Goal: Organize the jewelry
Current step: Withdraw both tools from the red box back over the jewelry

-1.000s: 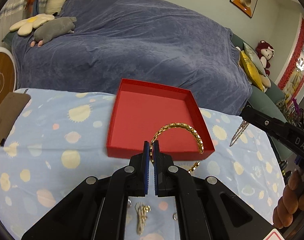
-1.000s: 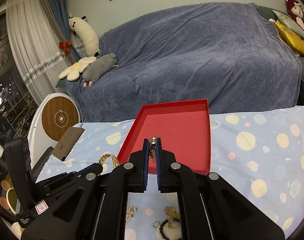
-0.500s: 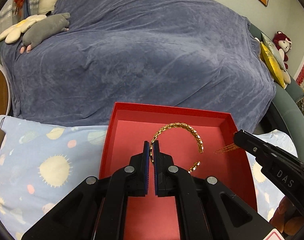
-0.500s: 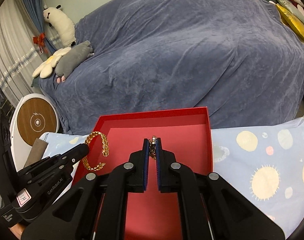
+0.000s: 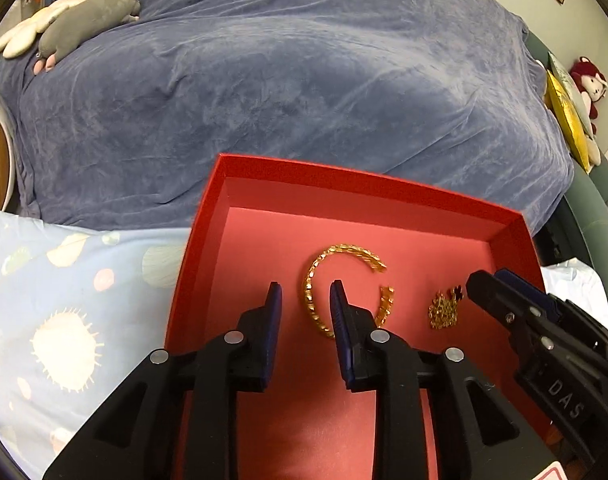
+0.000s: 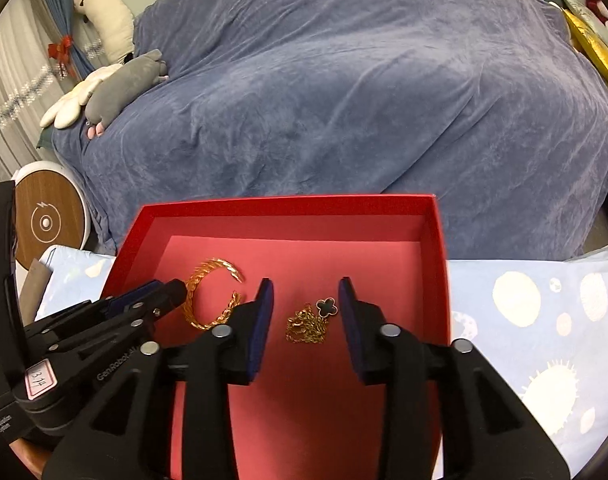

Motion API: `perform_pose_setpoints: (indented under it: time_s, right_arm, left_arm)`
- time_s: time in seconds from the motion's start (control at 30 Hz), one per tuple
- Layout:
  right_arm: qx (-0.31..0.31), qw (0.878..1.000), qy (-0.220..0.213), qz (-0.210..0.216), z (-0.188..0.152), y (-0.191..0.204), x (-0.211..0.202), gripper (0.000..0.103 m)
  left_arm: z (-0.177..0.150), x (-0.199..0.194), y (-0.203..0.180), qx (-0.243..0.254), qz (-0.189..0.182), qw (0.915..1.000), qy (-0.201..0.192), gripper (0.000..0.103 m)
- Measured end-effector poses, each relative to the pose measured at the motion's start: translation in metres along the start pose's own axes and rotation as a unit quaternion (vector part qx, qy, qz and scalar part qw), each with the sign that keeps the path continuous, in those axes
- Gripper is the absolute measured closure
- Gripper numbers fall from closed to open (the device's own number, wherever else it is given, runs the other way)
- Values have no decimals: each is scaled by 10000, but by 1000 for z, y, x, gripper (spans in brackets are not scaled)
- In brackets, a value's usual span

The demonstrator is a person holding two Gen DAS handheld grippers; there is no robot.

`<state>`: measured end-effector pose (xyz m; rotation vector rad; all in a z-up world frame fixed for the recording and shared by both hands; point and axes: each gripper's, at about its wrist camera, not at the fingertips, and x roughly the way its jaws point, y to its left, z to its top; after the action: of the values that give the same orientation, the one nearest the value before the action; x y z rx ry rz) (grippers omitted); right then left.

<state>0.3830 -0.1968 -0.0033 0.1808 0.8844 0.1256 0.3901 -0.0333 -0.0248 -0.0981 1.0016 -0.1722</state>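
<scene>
An open red box (image 5: 344, 176) (image 6: 287, 204) rests on the table in front of me. A gold bangle (image 5: 346, 249) (image 6: 215, 264) lies flat on its floor. My left gripper (image 5: 305, 292) (image 6: 167, 292) hovers over it with jaws opening; the bangle's left arc sits between the pads, untouched. To the right lies a gold chain necklace (image 5: 444, 312) (image 6: 308, 326) with a black clover pendant (image 6: 327, 306). My right gripper (image 6: 306, 292) (image 5: 488, 282) is just above it, jaws also opening, the necklace loose between them.
The box sits on a pale blue tablecloth (image 5: 63, 320) (image 6: 544, 320) printed with suns. Behind the table stands a sofa under a blue-grey cover (image 5: 283, 80) with plush toys (image 6: 119, 88). A round wooden-faced device (image 6: 47, 222) stands at the left.
Both grippers moved forward and down over the red box and opened. The bangle and the necklace, held before, now lie on the box floor.
</scene>
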Motion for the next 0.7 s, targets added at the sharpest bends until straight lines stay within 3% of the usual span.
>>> perform_pose_setpoints:
  time_s: [0.3, 0.4, 0.7]
  right_arm:
    - [38, 10000, 20, 25, -20, 0, -16, 69]
    - [-5, 9999, -107, 15, -25, 3, -34, 69]
    - [-249, 9985, -488, 67, -61, 22, -129, 68]
  left_arm:
    - [-22, -16, -4, 30, -47, 9999, -85, 78]
    - [-27, -29, -5, 17, 122, 9997, -214, 77]
    - [-70, -112, -8, 205, 537, 9958, -713, 52]
